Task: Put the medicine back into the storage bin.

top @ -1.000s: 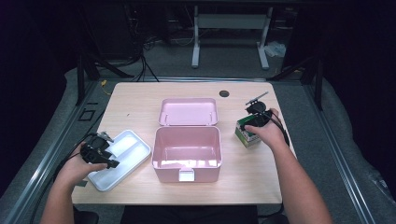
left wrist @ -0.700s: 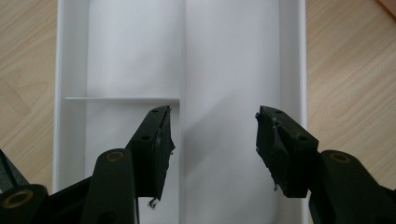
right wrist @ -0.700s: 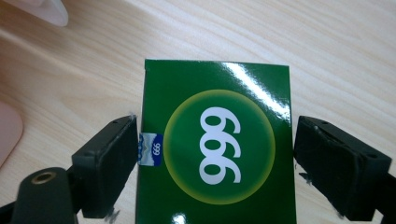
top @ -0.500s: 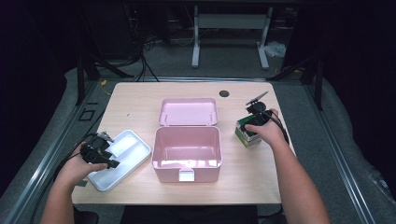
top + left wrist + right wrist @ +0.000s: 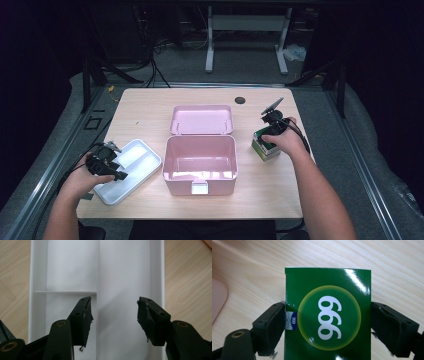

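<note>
The right gripper (image 5: 328, 322) has its 2 jaws set either side of a green box (image 5: 328, 315) marked 999. Both pads sit flush against the box's side walls, so I read them as clamped on it, though the grip looks light and I cannot tell how hard it presses. The box rests on the worktop (image 5: 150, 107), just to the right of the pink box (image 5: 200, 165), which stands open in the middle with its lid (image 5: 202, 120) lying flat behind it.

The left gripper (image 5: 113, 315) hangs over a white tray (image 5: 155, 277) with its jaws wide apart and nothing between them; 1 jaw is above the tray's middle divider, the other over the long compartment. The tray lies just left of the pink box, close to its front corner.

My guess is the green box goes into the pink box next. The risk I see is the hold itself: the jaws catch the box low on glossy card, so it could swing or slip out when lifted. Squeezing harder could dent the thin walls. On the way over, the box might also clip the pink box's near rim and twist loose.
</note>
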The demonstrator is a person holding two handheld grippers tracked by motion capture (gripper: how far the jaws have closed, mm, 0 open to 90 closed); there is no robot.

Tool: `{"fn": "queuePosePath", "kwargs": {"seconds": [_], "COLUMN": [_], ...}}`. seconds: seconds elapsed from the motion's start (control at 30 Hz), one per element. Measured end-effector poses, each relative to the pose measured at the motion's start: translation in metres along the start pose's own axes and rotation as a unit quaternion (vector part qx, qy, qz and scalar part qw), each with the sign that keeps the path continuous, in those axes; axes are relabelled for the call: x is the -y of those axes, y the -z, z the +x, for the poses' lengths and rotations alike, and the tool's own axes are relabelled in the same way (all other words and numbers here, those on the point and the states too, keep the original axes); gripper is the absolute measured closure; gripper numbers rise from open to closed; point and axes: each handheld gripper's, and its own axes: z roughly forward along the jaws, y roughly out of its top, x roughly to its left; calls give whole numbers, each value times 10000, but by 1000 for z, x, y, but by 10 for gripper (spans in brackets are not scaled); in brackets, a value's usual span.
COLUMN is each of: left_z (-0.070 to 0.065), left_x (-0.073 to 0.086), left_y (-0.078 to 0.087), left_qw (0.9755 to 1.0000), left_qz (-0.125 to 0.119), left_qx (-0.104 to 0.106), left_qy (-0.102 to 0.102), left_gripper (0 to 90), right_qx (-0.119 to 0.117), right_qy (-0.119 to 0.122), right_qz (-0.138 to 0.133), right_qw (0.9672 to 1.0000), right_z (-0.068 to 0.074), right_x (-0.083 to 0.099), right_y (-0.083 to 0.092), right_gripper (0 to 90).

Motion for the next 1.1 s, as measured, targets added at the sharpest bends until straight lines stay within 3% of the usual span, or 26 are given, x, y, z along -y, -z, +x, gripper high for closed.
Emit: {"fn": "queuePosePath", "kwargs": {"seconds": [0.33,0.77,1.1], "left_z": [1,1,1], "left_x": [1,1,1], "left_y": [0,1,0], "left_qw": [10000,10000,10000], "left_qz": [-3,-22,-12], "left_qx": [3,10,25], "left_qy": [1,6,10], "left_gripper": [450,450,449], "right_qx": [-84,-240,-189], "right_qy": [-51,-80,-22], "right_qz": [301,398,536], "right_qw": [9995,9989,9984], "right_z": [-2,-6,-5], "right_x": [-7,-7,-8], "right_y": [-1,1,-2], "right_gripper": [151,142,157]}}
